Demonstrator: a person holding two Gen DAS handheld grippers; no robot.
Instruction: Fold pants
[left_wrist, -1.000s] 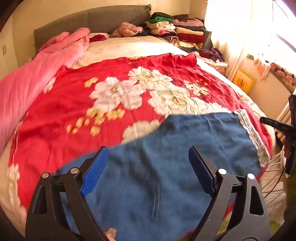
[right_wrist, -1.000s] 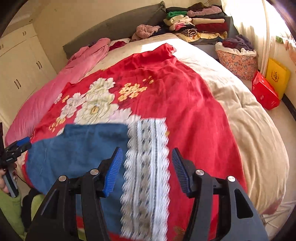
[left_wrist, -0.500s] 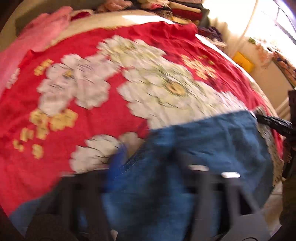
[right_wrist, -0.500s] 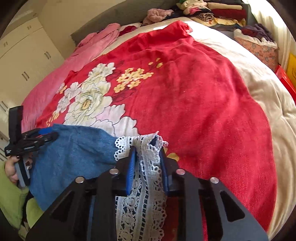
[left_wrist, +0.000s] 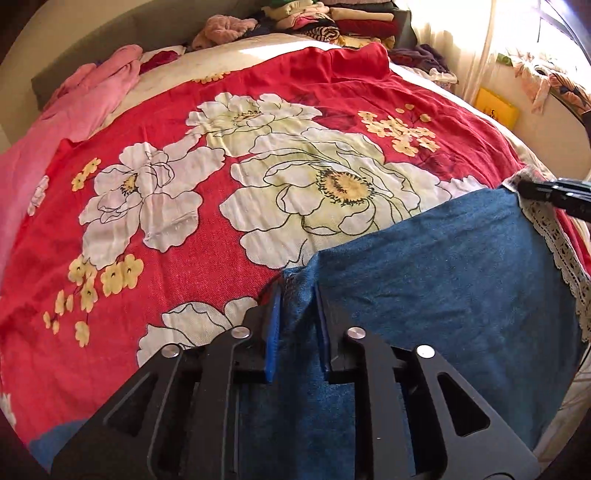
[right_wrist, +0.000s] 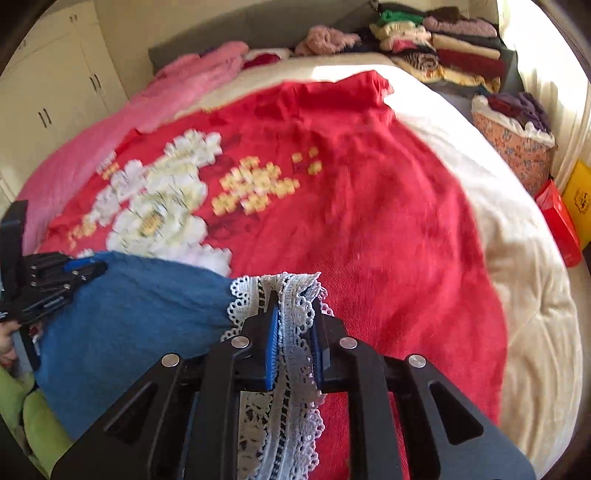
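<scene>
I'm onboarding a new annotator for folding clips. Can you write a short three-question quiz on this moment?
1. True or false: the left gripper is closed on the blue denim of the pants.
2. What does the right gripper grip? A) the red floral blanket B) the white lace trim C) the pink blanket
3. Fill in: the pants lie on a red blanket printed with large white ____.

Key: 1 true; 2 B, the lace trim sits between its jaws; 3 flowers.
</scene>
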